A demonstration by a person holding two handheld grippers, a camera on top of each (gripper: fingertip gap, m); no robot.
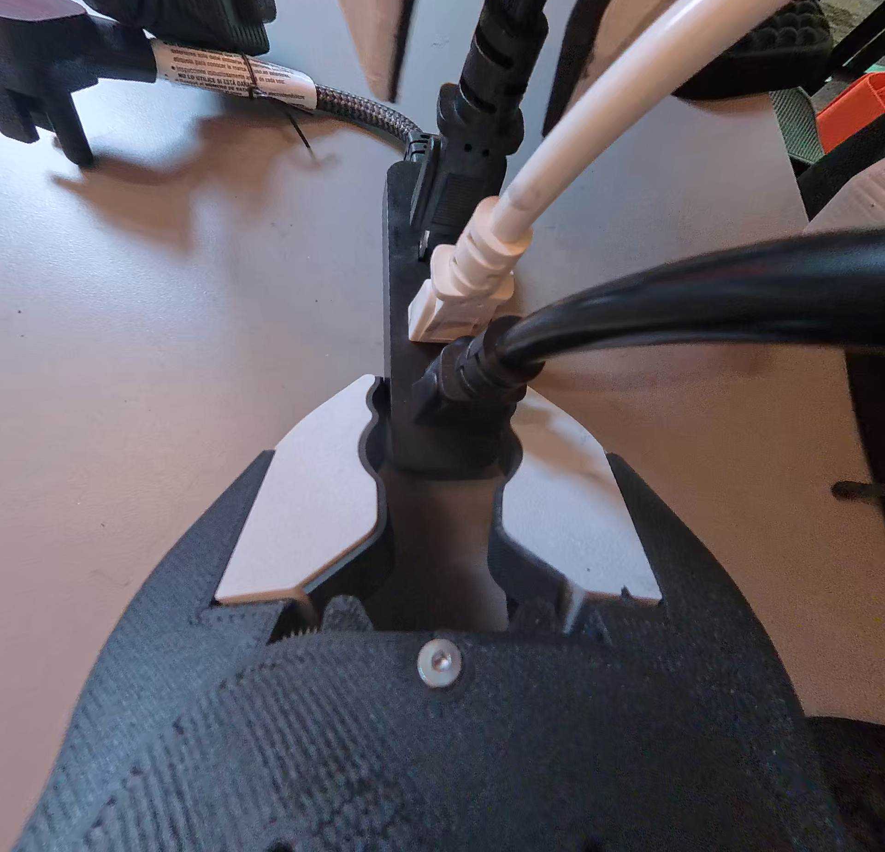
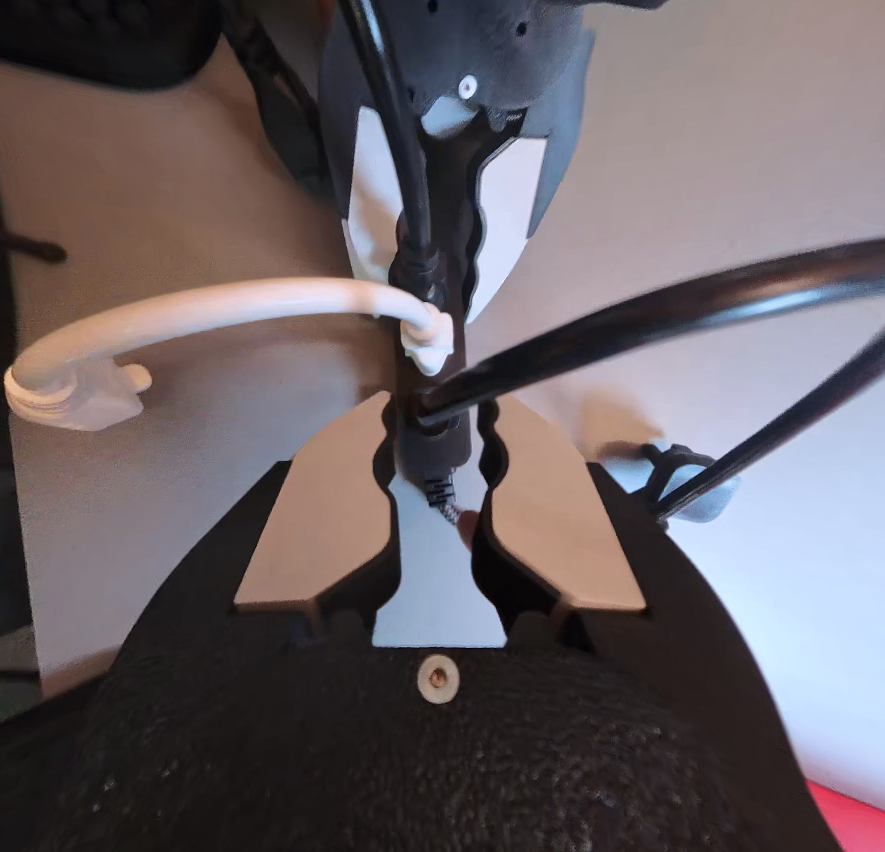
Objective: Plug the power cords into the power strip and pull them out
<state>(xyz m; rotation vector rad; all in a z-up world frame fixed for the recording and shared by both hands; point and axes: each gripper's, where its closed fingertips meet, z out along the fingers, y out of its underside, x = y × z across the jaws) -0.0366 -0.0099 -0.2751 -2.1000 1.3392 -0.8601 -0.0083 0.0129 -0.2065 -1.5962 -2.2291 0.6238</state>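
A black power strip lies on the table. Three cords are plugged into it: a black plug at the near end, a white plug in the middle and a black plug at the far end. My left gripper is shut on the strip's near end. My right gripper is open, its fingers either side of the strip's other end and its black plug, with gaps. The strip's braided cord leaves between the right fingers. The left gripper shows opposite in the right wrist view.
The braided cord curves left to a tagged black plug. The white cord's other end lies on the table. A grey connector lies right. A black mesh chair and an orange object stand past the edge. Tip to tip, the grippers are about 8 cm apart. My right tips are roughly 11 cm from the tagged black plug.
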